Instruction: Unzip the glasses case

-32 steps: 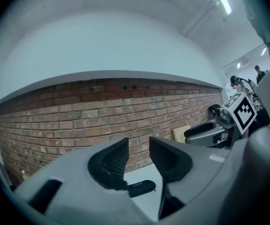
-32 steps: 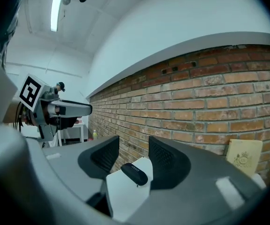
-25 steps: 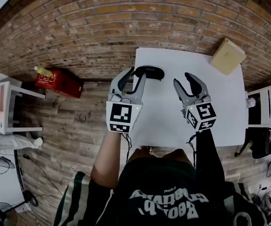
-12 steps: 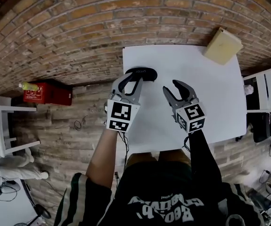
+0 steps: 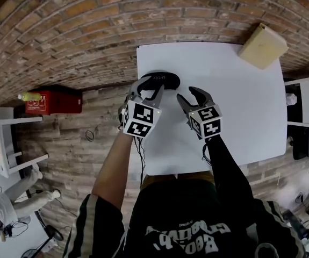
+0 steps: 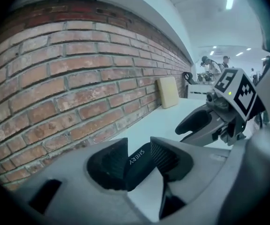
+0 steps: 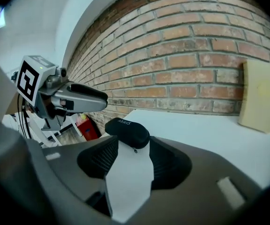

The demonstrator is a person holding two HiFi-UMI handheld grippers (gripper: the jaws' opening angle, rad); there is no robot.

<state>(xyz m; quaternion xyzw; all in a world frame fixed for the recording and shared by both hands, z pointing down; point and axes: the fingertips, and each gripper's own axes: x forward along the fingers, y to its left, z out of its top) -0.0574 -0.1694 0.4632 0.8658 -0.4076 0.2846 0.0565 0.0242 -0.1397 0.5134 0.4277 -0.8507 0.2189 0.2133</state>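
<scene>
A black zipped glasses case lies near the far left corner of the white table. My left gripper is at the case's near left end. Its jaws have just been opening, and the case shows in the gap between its pads without being pressed. My right gripper hangs just right of the case and short of it. Its jaws have also just been opening, with only bare table between them. Ahead of them lies the case, its small zipper pull facing the right gripper.
A beige block leans against the brick wall at the table's far right corner. On the wooden floor to the left are a red box and a white stool. A chair stands right of the table.
Both grippers have dropped towards the table and closed in on the case. The left one now reaches the case's end; the right one has moved left, nearer to it.
</scene>
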